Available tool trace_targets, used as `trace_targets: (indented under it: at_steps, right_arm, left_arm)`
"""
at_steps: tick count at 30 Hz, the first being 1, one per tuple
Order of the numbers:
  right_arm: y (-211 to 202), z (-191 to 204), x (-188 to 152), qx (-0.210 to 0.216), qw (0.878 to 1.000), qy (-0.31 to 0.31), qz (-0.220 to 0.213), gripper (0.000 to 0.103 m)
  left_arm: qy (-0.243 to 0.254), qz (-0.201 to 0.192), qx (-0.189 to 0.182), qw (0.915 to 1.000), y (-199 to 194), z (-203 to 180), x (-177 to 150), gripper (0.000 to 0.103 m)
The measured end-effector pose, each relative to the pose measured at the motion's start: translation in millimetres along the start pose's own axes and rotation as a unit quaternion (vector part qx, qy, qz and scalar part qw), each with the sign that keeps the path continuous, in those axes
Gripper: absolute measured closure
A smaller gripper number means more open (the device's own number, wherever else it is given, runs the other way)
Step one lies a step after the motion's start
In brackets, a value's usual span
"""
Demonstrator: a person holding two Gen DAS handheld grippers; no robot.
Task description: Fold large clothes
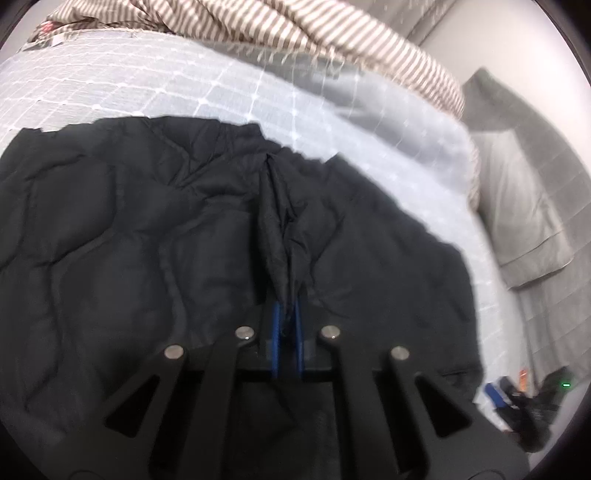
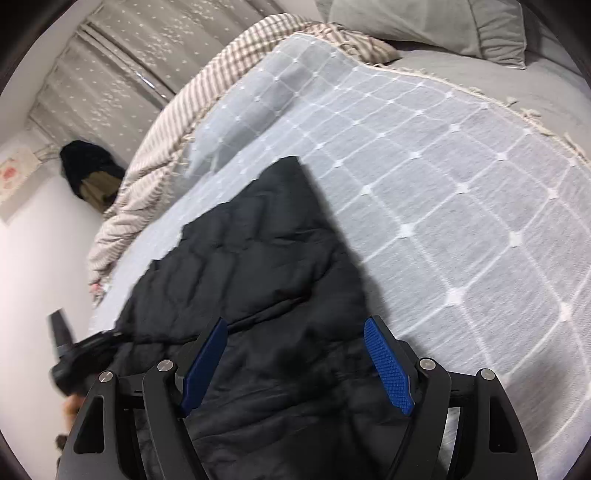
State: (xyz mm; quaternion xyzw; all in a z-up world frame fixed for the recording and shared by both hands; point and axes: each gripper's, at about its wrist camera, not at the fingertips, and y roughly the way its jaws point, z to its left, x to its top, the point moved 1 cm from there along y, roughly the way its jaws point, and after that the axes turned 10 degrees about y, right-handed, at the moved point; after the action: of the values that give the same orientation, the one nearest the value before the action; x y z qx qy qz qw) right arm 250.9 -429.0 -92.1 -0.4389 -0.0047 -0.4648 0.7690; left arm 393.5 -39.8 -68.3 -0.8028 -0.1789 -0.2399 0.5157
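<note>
You are working on a bed (image 2: 554, 85) covered by a pale grey blanket (image 2: 424, 155) with a white grid. On it lie a black quilted jacket (image 1: 147, 221), a rumpled brown-striped blanket (image 1: 332, 40) and a grey pillow (image 2: 443, 26).

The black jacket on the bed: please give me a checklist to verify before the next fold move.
1. Left gripper shut on a pinch of the black jacket: ok.
2. Right gripper holding fabric: not ok; jaws open above the jacket.
3. Jacket flat on the grid blanket: not ok, wrinkled.
4. Striped blanket apart from the jacket: ok.
5. Near hem position: cannot tell, hidden.
</note>
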Motion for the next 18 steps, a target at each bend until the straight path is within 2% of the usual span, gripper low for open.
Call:
trace_targets:
  at_steps: [3, 5, 8, 11, 13, 15, 17, 18]
  right_arm:
    - [-2.6, -3.5, 2.9, -0.015, 1.000, -0.002, -0.011, 0.025]
    - [-5.4, -5.2, 4.2, -0.021, 1.000, -0.004, -0.016, 0.025]
    - [-7.5, -3.6, 3.2, -0.029, 0.999, -0.006, -0.024, 0.025]
    - [-4.0, 1.8, -0.6, -0.039, 0.999, -0.020, -0.024, 0.025]
    - [-2.0, 3.9, -2.9, -0.043, 0.999, -0.025, -0.020, 0.025]
    - [-1.0, 5.3, -4.2, -0.042, 0.999, -0.028, -0.016, 0.025]
    - [-1.2, 5.6, -3.1, -0.042, 0.999, -0.028, -0.018, 0.025]
    - [-1.3, 5.5, -2.9, -0.042, 0.999, -0.027, -0.018, 0.025]
  left_arm:
    - [-0.036, -0.004, -0.028, 0.9989, -25.7, -1.4, -11.0, 0.096]
    - [-0.047, 0.001, -0.028, 0.9985, -38.0, -2.3, -20.1, 0.096]
    - [-0.015, 0.035, 0.031, 0.9988, -34.2, -7.0, -32.0, 0.095]
    - [0.033, 0.107, 0.088, 0.9898, -4.3, -9.2, -48.9, 0.091]
    - [0.049, 0.102, 0.098, 0.9886, -4.9, -14.1, -53.0, 0.089]
    - [0.069, 0.088, 0.117, 0.9867, -12.7, -23.1, -51.7, 0.073]
    - [0.082, 0.066, 0.128, 0.9863, -23.3, -30.9, -47.8, 0.039]
    - [0.092, 0.047, 0.132, 0.9858, -30.5, -35.7, -45.1, 0.036]
